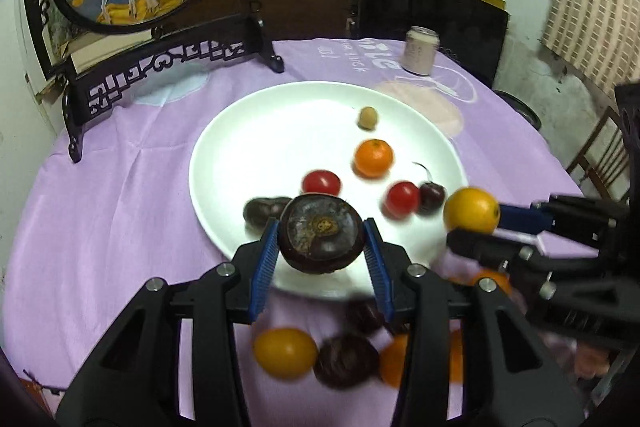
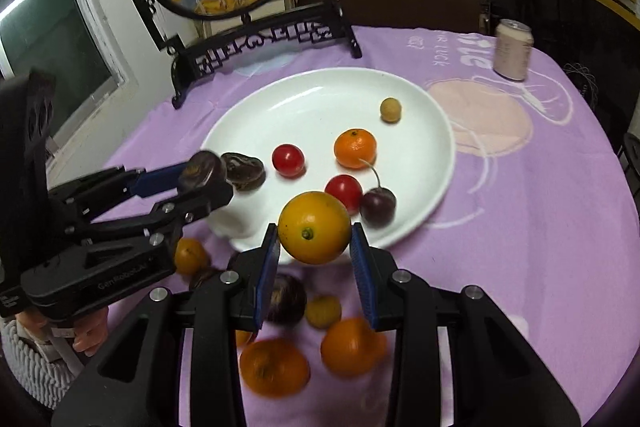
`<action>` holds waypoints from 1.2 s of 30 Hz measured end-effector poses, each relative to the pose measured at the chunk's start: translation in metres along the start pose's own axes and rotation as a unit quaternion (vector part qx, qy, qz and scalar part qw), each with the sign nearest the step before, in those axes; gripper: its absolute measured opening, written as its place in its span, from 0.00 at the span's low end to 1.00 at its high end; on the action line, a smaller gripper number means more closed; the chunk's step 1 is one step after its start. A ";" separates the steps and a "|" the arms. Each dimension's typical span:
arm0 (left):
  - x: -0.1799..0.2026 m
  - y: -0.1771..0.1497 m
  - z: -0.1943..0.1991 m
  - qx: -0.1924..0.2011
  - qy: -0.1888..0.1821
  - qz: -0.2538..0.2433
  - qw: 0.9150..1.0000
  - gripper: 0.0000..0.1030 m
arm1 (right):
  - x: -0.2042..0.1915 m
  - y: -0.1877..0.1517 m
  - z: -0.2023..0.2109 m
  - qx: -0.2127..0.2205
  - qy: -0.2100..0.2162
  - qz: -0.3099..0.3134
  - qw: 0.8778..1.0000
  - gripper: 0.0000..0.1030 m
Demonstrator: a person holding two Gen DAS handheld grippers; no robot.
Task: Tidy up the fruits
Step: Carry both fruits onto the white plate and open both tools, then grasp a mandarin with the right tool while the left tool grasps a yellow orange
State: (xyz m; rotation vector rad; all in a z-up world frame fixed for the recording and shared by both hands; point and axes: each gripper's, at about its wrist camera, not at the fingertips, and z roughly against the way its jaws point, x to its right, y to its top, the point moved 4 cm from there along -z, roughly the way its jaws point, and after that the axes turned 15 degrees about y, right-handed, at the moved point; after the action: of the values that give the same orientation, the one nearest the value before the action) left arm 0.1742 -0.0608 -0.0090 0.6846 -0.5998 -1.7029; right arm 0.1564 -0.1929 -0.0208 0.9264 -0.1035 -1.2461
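Six fruits on plate (image 2: 424,107), two gripped

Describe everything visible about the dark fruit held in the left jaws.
The mangosteen is round, dark purple-brown, with a dull, scuffed rind and a small tan rosette at the centre of the end facing the camera. The left gripper clamps it between its blue pads, one on each side, holding it above the near rim of the white plate. Nothing else touches it.
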 end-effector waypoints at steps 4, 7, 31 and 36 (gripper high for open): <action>-0.006 0.007 -0.018 -0.002 0.007 0.017 1.000 0.54 | 0.012 0.004 -0.015 -0.006 -0.002 -0.011 1.000 0.35; -0.009 0.006 -0.020 -0.002 0.001 0.020 1.000 0.58 | 0.015 0.003 -0.014 -0.003 0.006 -0.013 1.000 0.37; -0.039 -0.069 0.021 -0.012 0.031 0.024 0.999 0.67 | 0.017 -0.046 0.055 0.059 0.009 -0.042 0.997 0.43; -0.028 -0.075 0.018 -0.014 0.036 0.000 0.999 0.68 | 0.013 -0.052 0.052 0.050 0.006 -0.035 0.998 0.49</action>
State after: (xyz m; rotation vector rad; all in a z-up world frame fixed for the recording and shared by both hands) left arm 0.1154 -0.0167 -0.0450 0.7221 -0.5248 -1.6772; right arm 0.0936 -0.2326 -0.0263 1.0311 -0.1259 -1.3101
